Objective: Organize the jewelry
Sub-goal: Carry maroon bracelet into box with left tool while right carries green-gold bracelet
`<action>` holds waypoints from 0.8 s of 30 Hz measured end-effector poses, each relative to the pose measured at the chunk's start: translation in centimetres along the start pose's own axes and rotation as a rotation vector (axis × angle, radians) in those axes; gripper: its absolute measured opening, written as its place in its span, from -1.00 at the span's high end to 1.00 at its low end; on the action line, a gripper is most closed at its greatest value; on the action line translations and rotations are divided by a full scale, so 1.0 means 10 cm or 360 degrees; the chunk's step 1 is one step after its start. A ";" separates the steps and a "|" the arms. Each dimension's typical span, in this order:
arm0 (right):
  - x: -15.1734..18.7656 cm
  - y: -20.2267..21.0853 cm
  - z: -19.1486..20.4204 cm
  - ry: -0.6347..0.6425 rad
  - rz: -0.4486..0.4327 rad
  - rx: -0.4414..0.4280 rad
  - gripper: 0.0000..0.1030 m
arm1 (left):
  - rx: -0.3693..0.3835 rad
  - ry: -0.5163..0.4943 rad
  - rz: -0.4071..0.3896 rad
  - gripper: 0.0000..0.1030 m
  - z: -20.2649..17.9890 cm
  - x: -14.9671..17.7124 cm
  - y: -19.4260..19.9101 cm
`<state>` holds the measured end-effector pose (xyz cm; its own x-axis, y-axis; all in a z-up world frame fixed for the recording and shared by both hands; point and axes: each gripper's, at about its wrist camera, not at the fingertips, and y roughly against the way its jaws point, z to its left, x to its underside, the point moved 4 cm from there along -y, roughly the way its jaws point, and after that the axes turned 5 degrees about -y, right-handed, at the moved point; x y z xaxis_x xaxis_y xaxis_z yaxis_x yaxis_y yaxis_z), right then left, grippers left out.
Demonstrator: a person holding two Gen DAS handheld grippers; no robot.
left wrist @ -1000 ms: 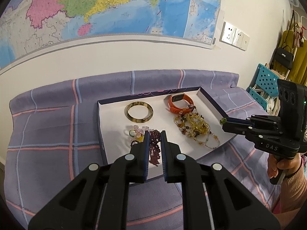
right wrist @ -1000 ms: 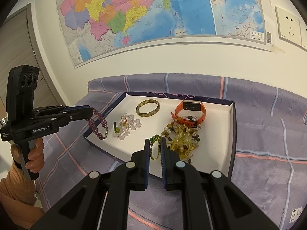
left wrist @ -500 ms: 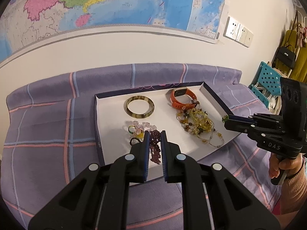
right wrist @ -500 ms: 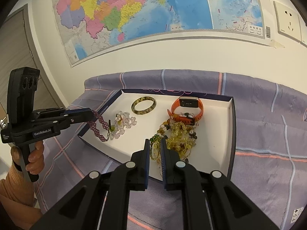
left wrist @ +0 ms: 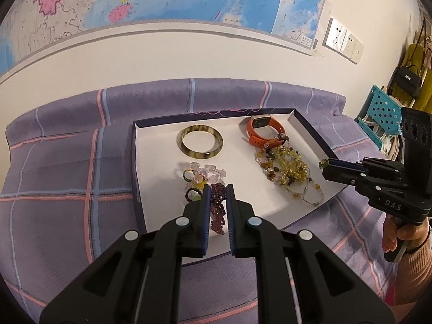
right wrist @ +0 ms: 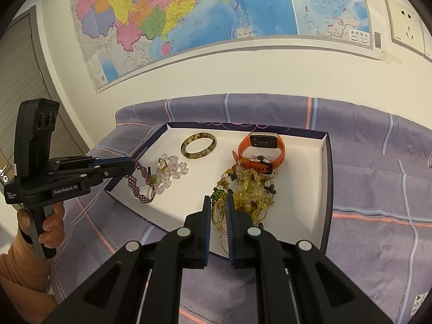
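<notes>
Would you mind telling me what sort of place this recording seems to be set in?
Probably a room in a home: a wall map above a table under a purple plaid cloth, wall sockets, and handbags hanging nearby.

Right gripper grips green bead strand over tray.

Jewelry colours glowing against a white tray and a purple plaid cloth

The tray is showing a white inside and dark navy walls; the cloth is lying purple, crossed by pink and pale blue lines. A mottled olive-and-brown bangle, an orange watch band, amber-yellow beads, pale pink crystal beads and a maroon beaded bracelet are contrasting with black, blue-padded tools. A multicoloured map is hanging on the cream wall.
</notes>
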<state>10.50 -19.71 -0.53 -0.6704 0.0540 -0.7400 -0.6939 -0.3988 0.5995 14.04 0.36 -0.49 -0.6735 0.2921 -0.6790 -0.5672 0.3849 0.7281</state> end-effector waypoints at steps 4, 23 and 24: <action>0.00 -0.03 -0.02 -0.0004 0.0010 0.0006 0.82 | -0.0003 0.0008 0.0012 0.78 0.02 0.01 -0.04; 0.03 -0.13 -0.08 -0.0031 0.0043 0.0022 0.82 | -0.0032 0.0006 0.0065 0.78 0.02 0.05 -0.18; 0.03 -0.13 -0.08 -0.0033 0.0044 0.0023 0.82 | -0.0034 0.0008 0.0068 0.78 0.02 0.05 -0.19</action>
<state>11.46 -19.94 -1.81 -0.6947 0.0623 -0.7166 -0.6786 -0.3870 0.6242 14.83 -0.06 -2.23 -0.6997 0.3033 -0.6469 -0.5478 0.3535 0.7583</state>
